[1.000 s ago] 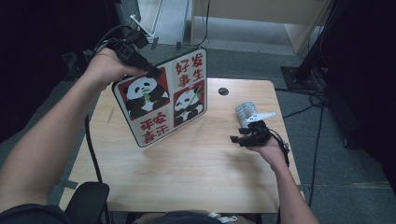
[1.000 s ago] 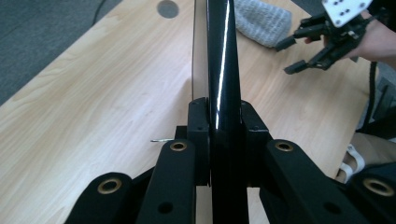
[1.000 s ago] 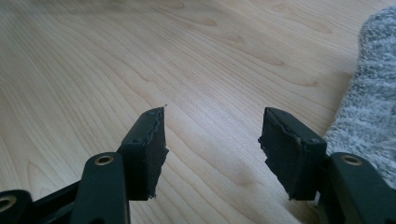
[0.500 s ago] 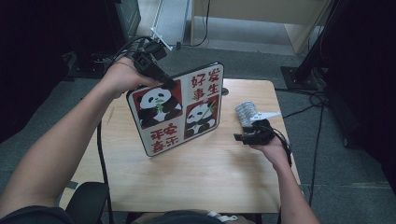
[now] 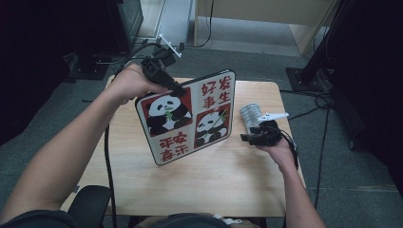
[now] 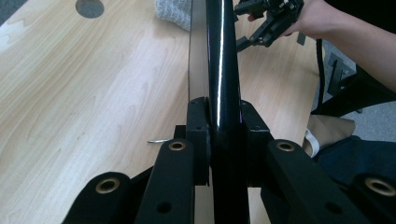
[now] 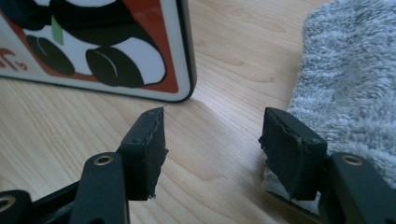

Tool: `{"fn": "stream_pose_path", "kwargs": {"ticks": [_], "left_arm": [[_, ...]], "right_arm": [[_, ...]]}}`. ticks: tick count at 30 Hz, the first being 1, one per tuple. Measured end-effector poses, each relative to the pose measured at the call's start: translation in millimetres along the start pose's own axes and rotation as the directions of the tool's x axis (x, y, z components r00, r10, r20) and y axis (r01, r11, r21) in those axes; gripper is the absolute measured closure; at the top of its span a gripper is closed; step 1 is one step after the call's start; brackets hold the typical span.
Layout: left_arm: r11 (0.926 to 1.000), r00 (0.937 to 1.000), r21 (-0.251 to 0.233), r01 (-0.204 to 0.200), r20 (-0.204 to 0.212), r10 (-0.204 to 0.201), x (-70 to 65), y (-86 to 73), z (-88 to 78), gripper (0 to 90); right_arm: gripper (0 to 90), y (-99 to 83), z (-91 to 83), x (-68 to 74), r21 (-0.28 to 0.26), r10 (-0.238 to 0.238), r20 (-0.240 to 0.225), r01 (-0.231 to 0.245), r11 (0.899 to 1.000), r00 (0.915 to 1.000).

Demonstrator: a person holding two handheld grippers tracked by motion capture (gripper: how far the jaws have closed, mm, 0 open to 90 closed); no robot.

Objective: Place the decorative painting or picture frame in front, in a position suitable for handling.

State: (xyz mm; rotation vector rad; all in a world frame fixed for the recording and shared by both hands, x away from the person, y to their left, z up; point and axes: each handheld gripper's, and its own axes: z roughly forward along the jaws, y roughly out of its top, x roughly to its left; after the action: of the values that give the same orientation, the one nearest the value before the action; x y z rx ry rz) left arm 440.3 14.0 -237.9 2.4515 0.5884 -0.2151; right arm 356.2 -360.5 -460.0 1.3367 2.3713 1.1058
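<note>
One flat rectangular panda-printed board (image 5: 187,116) stands tilted on its near edge mid-worktop (image 5: 223,185), apparently leaning leftward, left gripper (image 5: 178,89) fingers clamped on its top-left corner; right gripper (image 7: 212,140) fingers apart beside a grey fluffy cloth (image 7: 348,70).

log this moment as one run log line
left gripper: shut on panda board | right gripper: open beside grey towel | board: tilted on table

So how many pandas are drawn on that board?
2. One panda sits in the red square at the upper left of the board, just below the left hand-held gripper clamped on its top edge; the other panda is lower right.
</note>
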Motion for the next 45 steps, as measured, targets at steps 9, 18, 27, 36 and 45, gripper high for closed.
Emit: {"fn": "stream_pose_path", "kwargs": {"ticks": [9, 18, 27, 36, 45], "left_arm": [[0.9999, 0.9991, -0.008, 0.007, -0.042, -0.008, 4.9, -4.7, -1.4, 77.7], [0.9997, 0.9969, 0.008, 0.024, -0.074, -0.024, 8.1, -8.1, 0.9, 51.8], [0.9968, 0.9967, -0.073, 0.033, -0.072, -0.039, 12.9, -13.4, -11.4, 46.2], [0.9921, 0.9959, -0.124, 0.021, -0.084, -0.031, 9.0, -27.3, -24.5, 43.9], [0.9842, 0.9945, -0.175, 0.027, -0.095, -0.044, 9.1, -47.4, -32.7, 40.3]], "right_arm": [[40.4, 1.4, 5.1, -1.3, 0.004, -0.002, 0.02, 0.002, 1.0, 0.9998], [40.4, 2.8, 6.1, -1.5, 0.011, -0.005, 0.037, 0.004, 1.0, 0.9993], [40.4, 7.5, 5.5, -4.9, -0.005, -0.008, 0.06, 0.008, 1.0, 0.9982], [40.4, 20.3, 5.9, -19.9, -0.011, -0.005, 0.1, 0.006, 1.0, 0.995], [42.5, 29.5, 4.4, -38.6, -0.016, 0.008, 0.148, -0.006, 1.0, 0.989]]}}
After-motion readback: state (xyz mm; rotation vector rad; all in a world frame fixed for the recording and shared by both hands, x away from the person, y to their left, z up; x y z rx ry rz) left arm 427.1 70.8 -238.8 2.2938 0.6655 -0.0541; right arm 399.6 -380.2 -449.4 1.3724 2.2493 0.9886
